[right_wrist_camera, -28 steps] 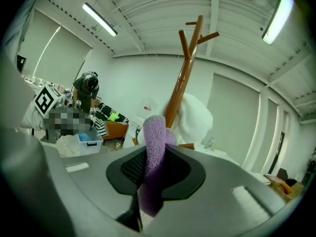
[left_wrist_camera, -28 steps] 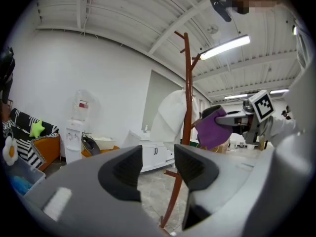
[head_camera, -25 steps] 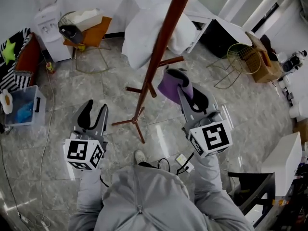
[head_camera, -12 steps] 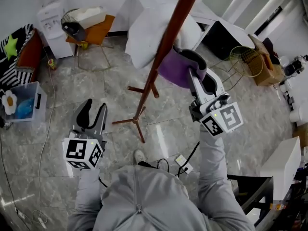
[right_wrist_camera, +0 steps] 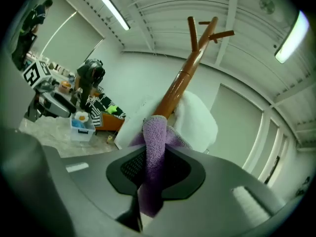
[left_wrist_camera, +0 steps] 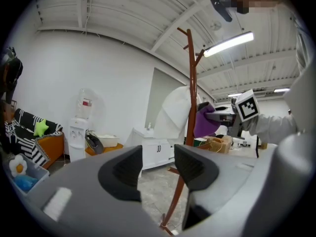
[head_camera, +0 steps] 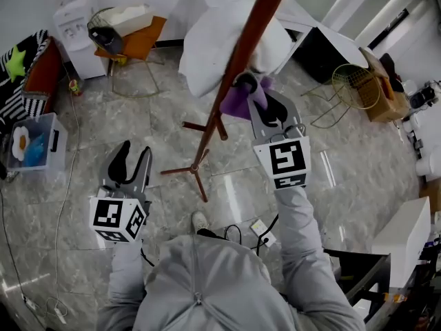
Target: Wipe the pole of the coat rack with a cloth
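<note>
The brown wooden coat rack pole [head_camera: 238, 61] rises from its crossed feet [head_camera: 195, 167] on the floor toward the top of the head view. My right gripper [head_camera: 249, 88] is shut on a purple cloth [head_camera: 238, 99], and the cloth presses against the pole's right side about mid-height. In the right gripper view the cloth [right_wrist_camera: 154, 152] sticks out between the pads with the pole [right_wrist_camera: 183, 79] just beyond it. My left gripper [head_camera: 131, 163] hangs low at the left, open and holding nothing, apart from the rack. It sees the pole [left_wrist_camera: 191, 98] and the purple cloth [left_wrist_camera: 203, 121] from the side.
A white cloth-draped table [head_camera: 227, 29] stands right behind the rack. An orange stool with a bag [head_camera: 124, 36] and a water dispenser [head_camera: 76, 33] are at the back left. A clear storage bin [head_camera: 33, 147] sits left, a wire basket [head_camera: 355, 85] right. Cables [head_camera: 238, 236] lie by my feet.
My right gripper rose with the purple cloth and swung left, bringing the cloth onto the pole. The left gripper stayed where it was.
</note>
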### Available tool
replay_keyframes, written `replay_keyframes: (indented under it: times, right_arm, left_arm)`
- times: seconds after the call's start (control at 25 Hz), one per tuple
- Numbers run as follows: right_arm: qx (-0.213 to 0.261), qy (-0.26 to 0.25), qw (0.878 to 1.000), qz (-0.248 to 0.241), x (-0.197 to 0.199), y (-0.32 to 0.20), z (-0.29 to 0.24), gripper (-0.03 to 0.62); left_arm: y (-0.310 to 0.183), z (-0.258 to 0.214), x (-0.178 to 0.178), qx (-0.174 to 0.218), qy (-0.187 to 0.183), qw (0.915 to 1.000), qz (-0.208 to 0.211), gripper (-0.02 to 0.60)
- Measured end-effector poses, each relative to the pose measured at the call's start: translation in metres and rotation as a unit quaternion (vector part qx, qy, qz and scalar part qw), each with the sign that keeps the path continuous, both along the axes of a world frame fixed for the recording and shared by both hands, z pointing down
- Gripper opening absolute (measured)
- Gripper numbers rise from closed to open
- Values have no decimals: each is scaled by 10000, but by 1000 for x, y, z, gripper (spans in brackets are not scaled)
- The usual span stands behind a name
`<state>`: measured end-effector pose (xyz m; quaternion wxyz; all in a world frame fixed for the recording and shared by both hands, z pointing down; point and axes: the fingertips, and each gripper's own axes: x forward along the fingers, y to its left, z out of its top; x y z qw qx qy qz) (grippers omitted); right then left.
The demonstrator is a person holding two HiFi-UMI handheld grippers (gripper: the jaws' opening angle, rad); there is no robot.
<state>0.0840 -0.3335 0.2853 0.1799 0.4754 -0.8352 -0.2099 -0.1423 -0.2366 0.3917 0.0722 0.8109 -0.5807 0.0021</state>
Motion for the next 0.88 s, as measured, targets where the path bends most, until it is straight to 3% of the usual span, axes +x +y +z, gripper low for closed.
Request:
replay_keyframes:
  times: [0.36,0.88]
  right_arm:
    - [317,868,9942,543,8,-7,2,54]
    - [706,941,9795,1633,88,-15,-28,54]
  left_arm:
    - [-5,2,2,-4,-2,10000,22,215]
    - [-8,-3,5,33,-11,10000,59,215]
